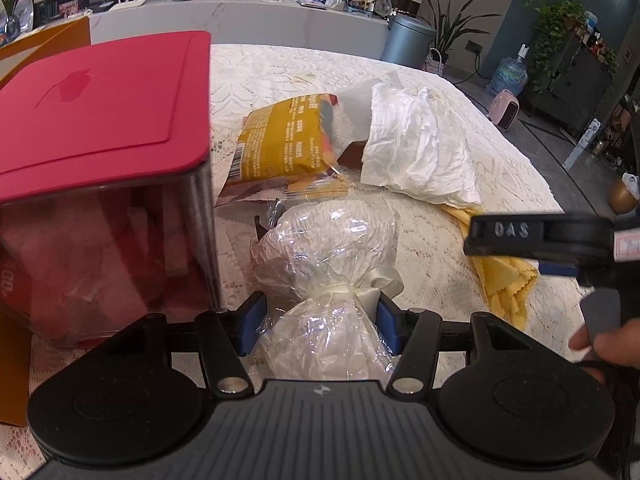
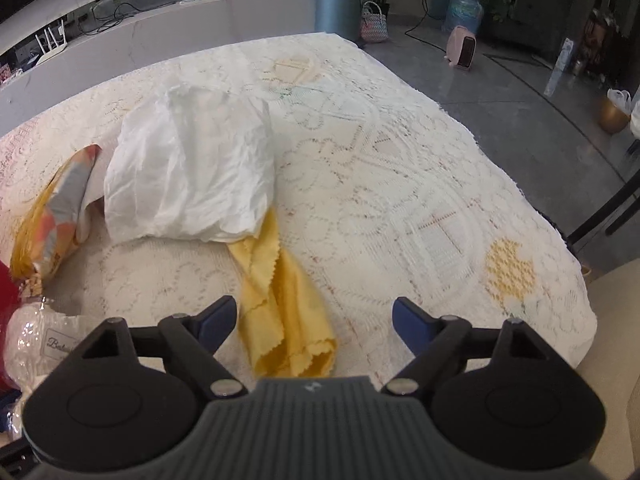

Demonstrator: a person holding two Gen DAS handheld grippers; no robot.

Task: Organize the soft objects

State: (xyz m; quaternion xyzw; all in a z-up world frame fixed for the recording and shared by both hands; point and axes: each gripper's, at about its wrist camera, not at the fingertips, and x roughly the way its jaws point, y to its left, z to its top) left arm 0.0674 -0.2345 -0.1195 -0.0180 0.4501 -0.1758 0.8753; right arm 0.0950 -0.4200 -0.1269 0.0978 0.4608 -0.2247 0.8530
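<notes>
Beside the gripped cellophane bundle (image 1: 324,264) stands a red-lidded bin (image 1: 104,152).

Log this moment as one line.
left gripper: shut on wrapped bundle | right gripper: open above yellow cloth | red-lidded box: closed

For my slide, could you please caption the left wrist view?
Left claw shut on clear cellophane-wrapped white bundle beside red-lidded transparent box.

I see the wrapped bundle (image 1: 326,264) right of the lidded box (image 1: 104,184), the snack bag (image 1: 284,140) behind it, and the folded cloth (image 2: 280,304) before the crumpled sheet (image 2: 192,176) on the tabletop (image 2: 400,184).
</notes>
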